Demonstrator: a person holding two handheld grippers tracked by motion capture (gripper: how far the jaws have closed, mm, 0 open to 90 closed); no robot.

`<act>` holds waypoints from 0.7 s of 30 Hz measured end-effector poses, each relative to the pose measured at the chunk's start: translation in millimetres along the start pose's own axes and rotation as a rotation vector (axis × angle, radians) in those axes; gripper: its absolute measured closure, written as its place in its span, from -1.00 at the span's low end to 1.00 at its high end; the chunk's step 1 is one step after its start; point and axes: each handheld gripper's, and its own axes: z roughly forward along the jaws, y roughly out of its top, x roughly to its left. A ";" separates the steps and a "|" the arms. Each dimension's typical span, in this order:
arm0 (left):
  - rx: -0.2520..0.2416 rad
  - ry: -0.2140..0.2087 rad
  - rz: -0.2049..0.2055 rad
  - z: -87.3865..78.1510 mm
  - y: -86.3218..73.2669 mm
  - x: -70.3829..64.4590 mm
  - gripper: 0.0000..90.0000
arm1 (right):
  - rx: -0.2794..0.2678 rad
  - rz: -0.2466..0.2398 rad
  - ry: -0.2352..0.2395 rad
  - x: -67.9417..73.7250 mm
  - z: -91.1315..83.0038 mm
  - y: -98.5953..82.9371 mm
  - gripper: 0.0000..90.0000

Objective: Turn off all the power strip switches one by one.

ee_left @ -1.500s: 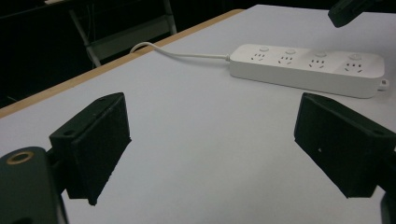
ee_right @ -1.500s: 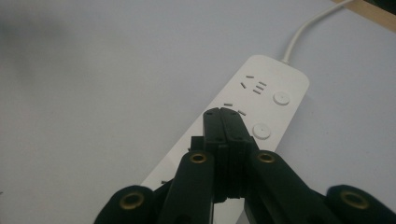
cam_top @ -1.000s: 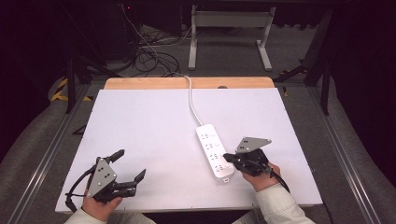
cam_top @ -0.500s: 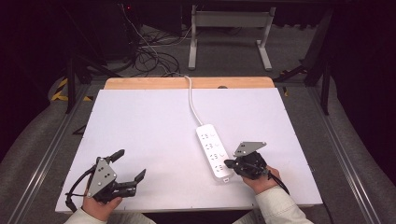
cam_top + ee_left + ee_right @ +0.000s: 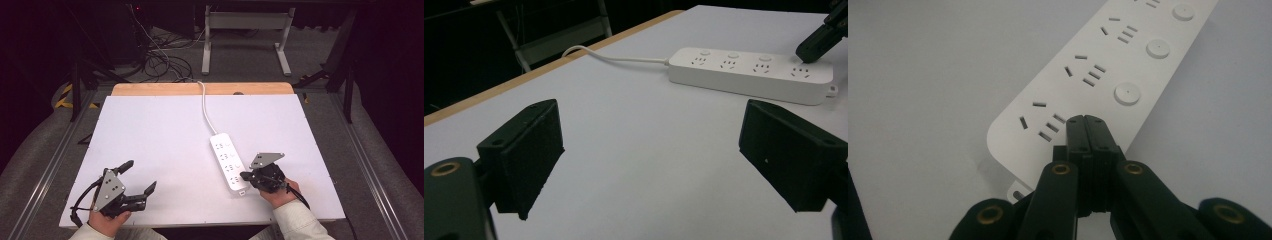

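Glossy white rounded power strip (image 5: 229, 162) sits right of centre on the matte white worktop (image 5: 160, 145). Right gripper (image 5: 246, 175) jaws pressed together over its near end; left gripper (image 5: 139, 177), lower left, jaws wide apart.

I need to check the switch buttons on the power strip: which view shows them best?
The right gripper view: three round buttons of the power strip appear close and sharp beyond the shut right gripper. The left gripper view shows them small and side-on; the high view barely resolves them.

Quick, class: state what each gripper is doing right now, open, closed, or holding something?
Left gripper: open, jaws wide apart, holding nothing, above the white table.
Right gripper: closed, jaws pressed together with nothing between them, tips at the near end of the power strip.
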 end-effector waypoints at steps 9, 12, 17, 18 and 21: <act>0.002 -0.001 -0.001 0.1 0.0 -0.3 -0.75 | -0.004 0.000 0.000 -0.9 1.0 0.0 1.00; 0.001 -0.001 -0.001 0.1 0.0 -0.6 -0.75 | -0.008 0.008 0.000 -1.6 1.4 -0.2 1.00; 0.001 0.000 -0.001 -0.1 0.0 -0.6 -0.75 | -0.008 0.010 0.001 -1.6 1.5 -0.5 1.00; 0.001 0.000 -0.001 0.0 0.0 -0.5 -0.75 | -0.007 0.008 0.000 -1.4 1.4 -0.5 1.00; 0.001 -0.001 -0.001 -0.1 0.0 -0.6 -0.75 | -0.012 0.011 0.000 -1.5 1.6 -0.8 1.00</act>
